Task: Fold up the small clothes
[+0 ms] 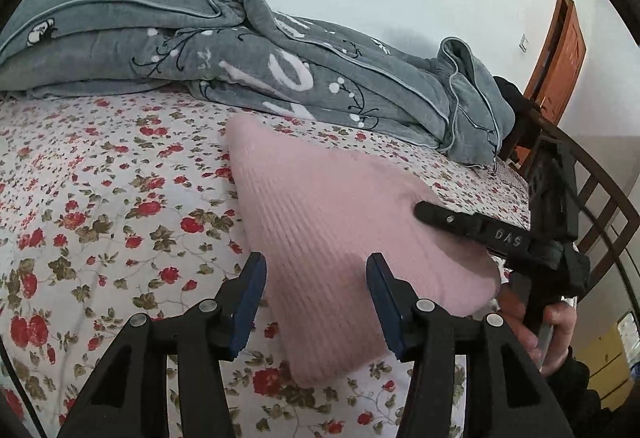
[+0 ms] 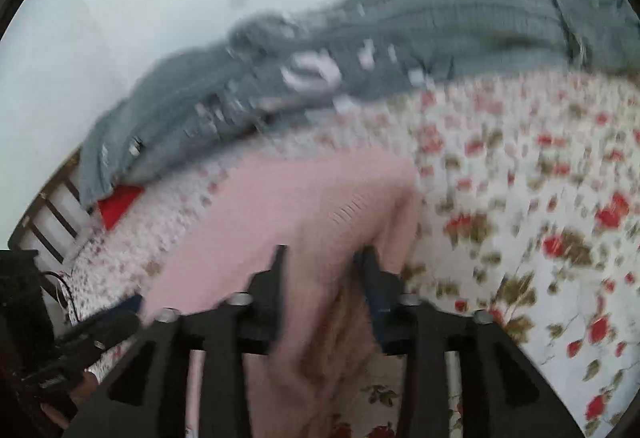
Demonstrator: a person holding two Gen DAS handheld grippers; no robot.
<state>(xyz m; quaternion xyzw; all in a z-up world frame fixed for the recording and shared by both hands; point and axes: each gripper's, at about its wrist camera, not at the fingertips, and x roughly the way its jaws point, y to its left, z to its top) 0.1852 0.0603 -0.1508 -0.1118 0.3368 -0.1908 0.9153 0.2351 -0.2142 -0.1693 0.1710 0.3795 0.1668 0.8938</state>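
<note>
A pink ribbed knit garment (image 1: 320, 222) lies on the floral bedsheet (image 1: 100, 197). My left gripper (image 1: 316, 270) is open, its blue-padded fingers standing over the garment's near edge without gripping it. The right gripper (image 1: 424, 213) reaches in from the right, its finger lying against the garment's right side. In the blurred right wrist view the garment (image 2: 304, 205) is bunched and lifted between the right gripper (image 2: 324, 262) fingers, with cloth filling the gap between them; the fingers stand somewhat apart around the fold.
A grey floral quilt (image 1: 240, 53) is heaped along the back of the bed against the wall. A wooden bed frame (image 1: 592, 197) and an orange door (image 1: 560, 49) are at the right. A red item (image 2: 118, 203) lies under the quilt's edge.
</note>
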